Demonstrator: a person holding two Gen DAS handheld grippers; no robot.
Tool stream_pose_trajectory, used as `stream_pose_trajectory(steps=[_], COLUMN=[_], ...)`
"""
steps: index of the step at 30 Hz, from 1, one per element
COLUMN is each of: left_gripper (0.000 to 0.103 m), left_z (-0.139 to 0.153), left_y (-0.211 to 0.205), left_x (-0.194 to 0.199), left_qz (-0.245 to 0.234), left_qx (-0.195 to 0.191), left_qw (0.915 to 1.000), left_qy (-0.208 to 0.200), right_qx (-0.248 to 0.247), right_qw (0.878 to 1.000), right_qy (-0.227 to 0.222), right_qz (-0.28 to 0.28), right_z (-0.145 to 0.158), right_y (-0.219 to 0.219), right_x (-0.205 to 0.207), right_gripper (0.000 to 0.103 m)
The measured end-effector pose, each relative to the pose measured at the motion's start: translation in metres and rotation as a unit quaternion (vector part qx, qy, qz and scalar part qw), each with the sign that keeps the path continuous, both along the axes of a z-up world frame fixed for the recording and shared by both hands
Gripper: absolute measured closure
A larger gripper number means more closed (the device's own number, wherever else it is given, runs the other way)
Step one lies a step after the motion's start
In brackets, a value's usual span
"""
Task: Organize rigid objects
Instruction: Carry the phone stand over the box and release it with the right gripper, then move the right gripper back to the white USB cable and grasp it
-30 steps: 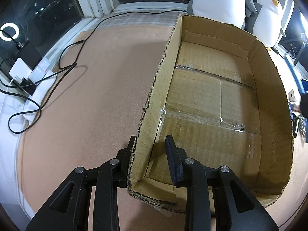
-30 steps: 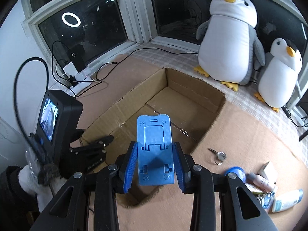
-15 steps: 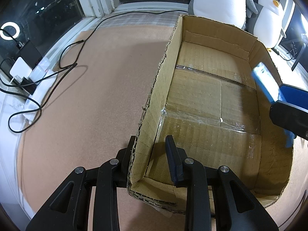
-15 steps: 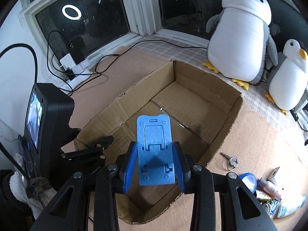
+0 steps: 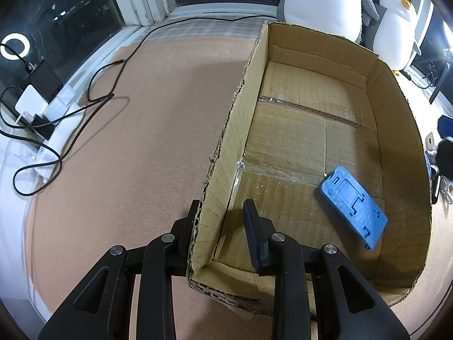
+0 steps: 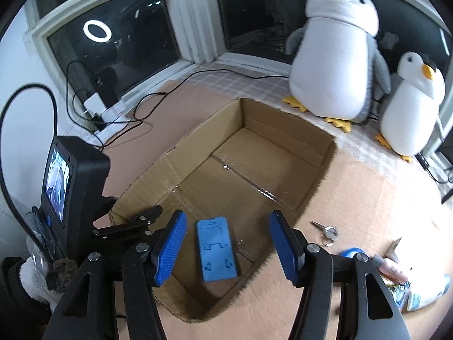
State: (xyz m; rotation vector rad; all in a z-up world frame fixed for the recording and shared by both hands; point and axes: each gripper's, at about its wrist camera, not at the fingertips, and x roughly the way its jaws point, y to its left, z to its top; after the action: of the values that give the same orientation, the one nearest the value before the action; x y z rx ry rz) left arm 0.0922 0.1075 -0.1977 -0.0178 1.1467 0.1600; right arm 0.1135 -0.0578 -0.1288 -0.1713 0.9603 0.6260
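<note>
An open cardboard box [image 5: 235, 130] sits on the brown mat. My left gripper [image 5: 222, 206] is shut on its near left wall, one finger outside and one inside. A blue plastic phone stand [image 5: 354, 201] lies flat on the box floor near the right wall. In the right wrist view the same stand [image 6: 216, 250] lies below my right gripper [image 6: 228, 216]. Its blue-padded jaws are opening, and the stand lies well beneath them, untouched. The left gripper [image 6: 141, 218] and its camera unit show at the box's [image 6: 317, 181] near corner.
Two plush penguins [image 6: 334, 65] stand behind the box by the window. A key ring [image 6: 328, 231], a blue lid [image 6: 352, 252] and small bottles [image 6: 390, 266] lie right of the box. Black cables [image 5: 93, 96] and a power strip [image 5: 31, 104] lie on the left.
My right gripper opened and the blue stand dropped from its jaws onto the box floor. The left gripper stayed clamped on the box wall.
</note>
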Motion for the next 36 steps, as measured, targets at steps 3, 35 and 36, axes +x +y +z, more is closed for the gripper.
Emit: stream_pose_trajectory(steps=[3,35,36], left_gripper=[0.075,0.075,0.075], left_z=[0.0,0.0,0.0], left_y=[0.0,-0.002,-0.002], left_x=[0.0,0.0,0.0], left_qz=[0.0,0.004,0.004], left_qx=[0.0,-0.001,-0.001], left_qw=[1.0,1.0,1.0], left_qy=[0.0,0.001,0.001], right_qx=[0.001,-0.058,-0.061], right_qw=[1.0,0.991,0.99], right_qy=[-0.001,0.064,0.068], right_qz=[-0.025,-0.107,-0.105], right_z=[0.004,-0.062,-0.065], right_y=[-0.018,-0.232,-0.232], right_x=[0.001,-0.001,0.001], right_gripper=[0.046,0.062,0.064])
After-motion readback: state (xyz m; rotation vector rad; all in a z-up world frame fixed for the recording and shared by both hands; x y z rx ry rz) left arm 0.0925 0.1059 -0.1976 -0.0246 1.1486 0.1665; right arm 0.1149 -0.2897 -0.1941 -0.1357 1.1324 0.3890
